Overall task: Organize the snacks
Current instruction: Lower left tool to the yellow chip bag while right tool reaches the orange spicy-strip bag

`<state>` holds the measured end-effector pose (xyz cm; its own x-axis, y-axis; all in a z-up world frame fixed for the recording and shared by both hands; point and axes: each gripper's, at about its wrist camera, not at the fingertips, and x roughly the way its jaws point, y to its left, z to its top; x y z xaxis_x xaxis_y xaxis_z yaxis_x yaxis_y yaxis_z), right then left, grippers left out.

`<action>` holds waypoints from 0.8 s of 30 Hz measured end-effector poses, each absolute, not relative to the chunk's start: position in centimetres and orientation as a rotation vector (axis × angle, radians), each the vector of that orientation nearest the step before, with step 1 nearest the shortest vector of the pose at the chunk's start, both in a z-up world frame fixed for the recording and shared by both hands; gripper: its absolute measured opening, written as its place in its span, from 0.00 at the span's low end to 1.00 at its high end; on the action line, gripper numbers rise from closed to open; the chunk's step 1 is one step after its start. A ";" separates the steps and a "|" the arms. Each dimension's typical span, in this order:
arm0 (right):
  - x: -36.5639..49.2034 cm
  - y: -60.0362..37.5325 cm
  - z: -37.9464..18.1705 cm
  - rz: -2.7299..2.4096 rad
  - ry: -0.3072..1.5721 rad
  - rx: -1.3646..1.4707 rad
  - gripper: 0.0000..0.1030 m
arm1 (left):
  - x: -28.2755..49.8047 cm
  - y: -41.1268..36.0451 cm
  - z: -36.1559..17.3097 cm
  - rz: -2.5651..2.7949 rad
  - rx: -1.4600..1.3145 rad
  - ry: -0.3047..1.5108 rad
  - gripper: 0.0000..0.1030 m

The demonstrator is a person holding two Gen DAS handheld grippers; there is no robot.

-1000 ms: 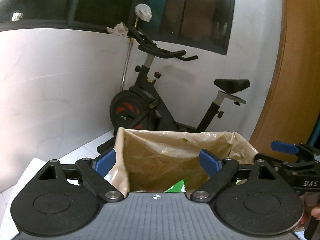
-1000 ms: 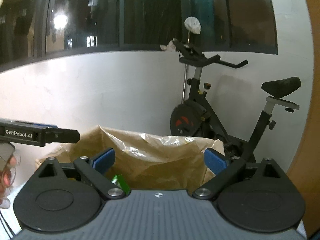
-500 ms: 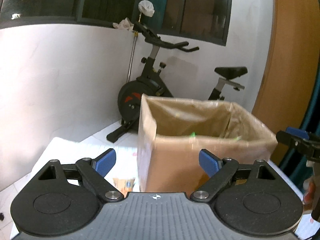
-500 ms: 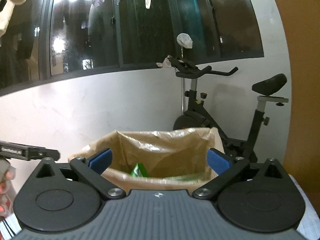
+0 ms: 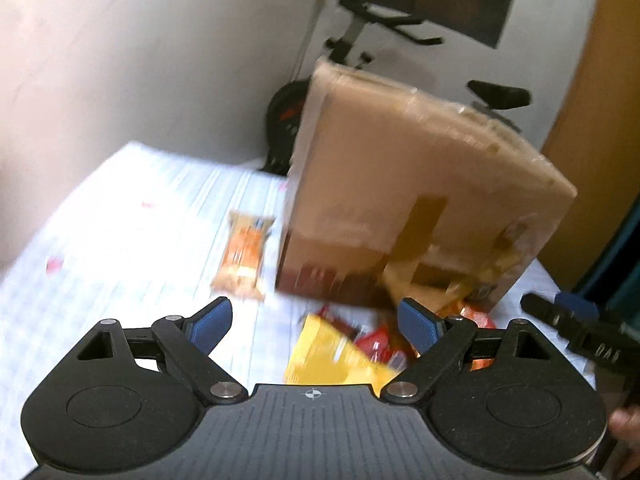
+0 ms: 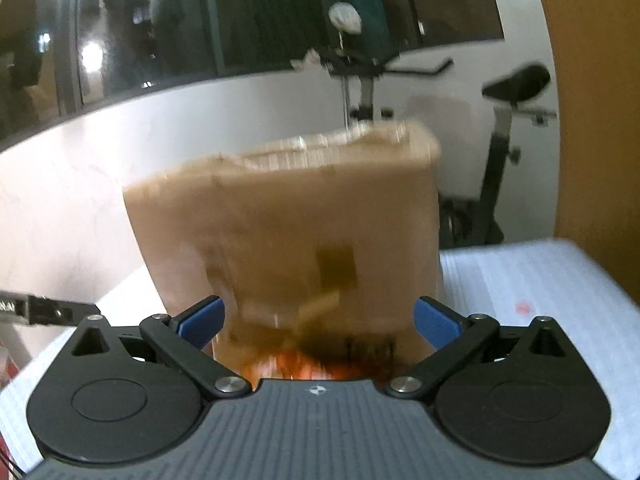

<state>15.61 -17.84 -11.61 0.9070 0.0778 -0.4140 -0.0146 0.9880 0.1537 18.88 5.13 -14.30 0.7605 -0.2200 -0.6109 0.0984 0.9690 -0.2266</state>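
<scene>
Both sets of jaws stand wide and hold nothing. Directly ahead of the left gripper (image 5: 316, 322) lie a yellow snack packet (image 5: 324, 354) and red packets (image 5: 380, 344) on the table (image 5: 120, 208), closer to it than to the right gripper (image 6: 318, 320). An orange packet (image 5: 244, 254) lies farther left, long axis pointing away. Beyond stands the cardboard box (image 5: 404, 196), tilted.
</scene>
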 end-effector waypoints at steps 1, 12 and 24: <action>15.4 -17.7 -12.4 0.039 0.452 0.142 1.00 | 18.7 5.2 -14.6 -0.170 -0.187 0.696 0.89; 13.7 -17.9 -16.2 0.002 0.540 0.163 0.99 | 17.6 5.1 -16.4 -0.106 -0.191 0.750 0.89; 14.1 -17.4 -16.6 0.028 0.562 0.169 0.99 | 16.9 5.7 -17.4 -0.085 -0.265 0.799 0.89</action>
